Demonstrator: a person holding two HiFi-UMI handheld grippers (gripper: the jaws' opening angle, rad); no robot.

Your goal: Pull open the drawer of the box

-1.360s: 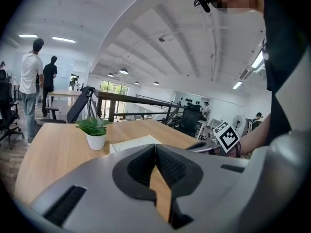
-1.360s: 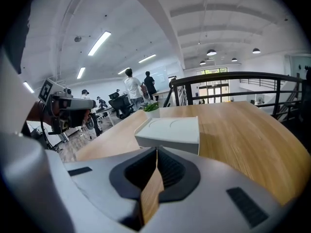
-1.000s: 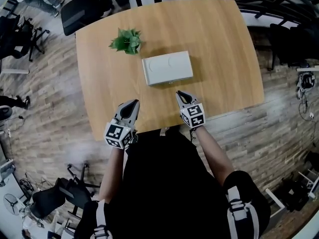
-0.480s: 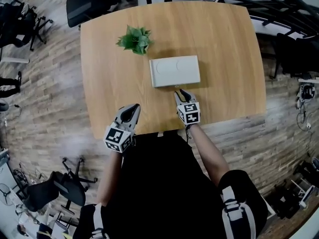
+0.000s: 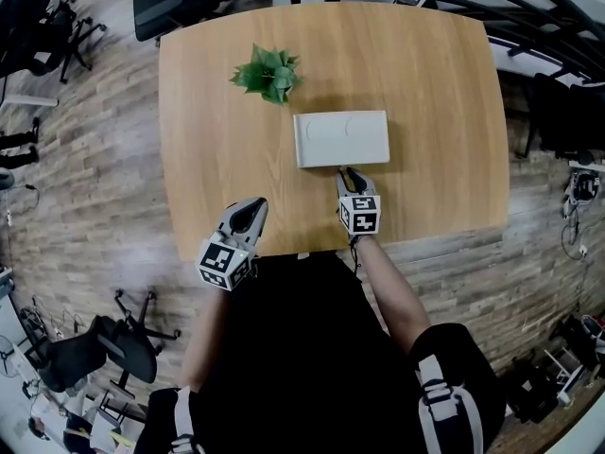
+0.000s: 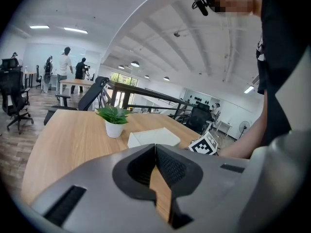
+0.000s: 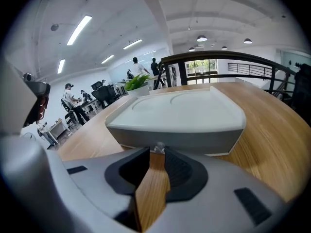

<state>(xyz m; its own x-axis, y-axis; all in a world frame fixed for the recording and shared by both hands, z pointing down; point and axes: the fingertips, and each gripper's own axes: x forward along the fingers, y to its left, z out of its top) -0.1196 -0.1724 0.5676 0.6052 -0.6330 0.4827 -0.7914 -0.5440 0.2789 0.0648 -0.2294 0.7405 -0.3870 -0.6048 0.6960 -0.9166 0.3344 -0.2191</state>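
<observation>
White box (image 5: pixel 340 138) shows its small knob (image 7: pixel 159 148) at the slightly parted tips of the right tool (image 5: pixel 347 173), so clamp it squarely and pull straight toward the near edge of the desk (image 5: pixel 217 159); left tool (image 5: pixel 256 201) idles closed.

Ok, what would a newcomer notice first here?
A white box in the middle of the wooden table, with the right gripper at its near face, jaws narrowly apart at a small clear knob. The left gripper hangs shut near the table's front edge; a potted plant stands past the box's left corner.
</observation>
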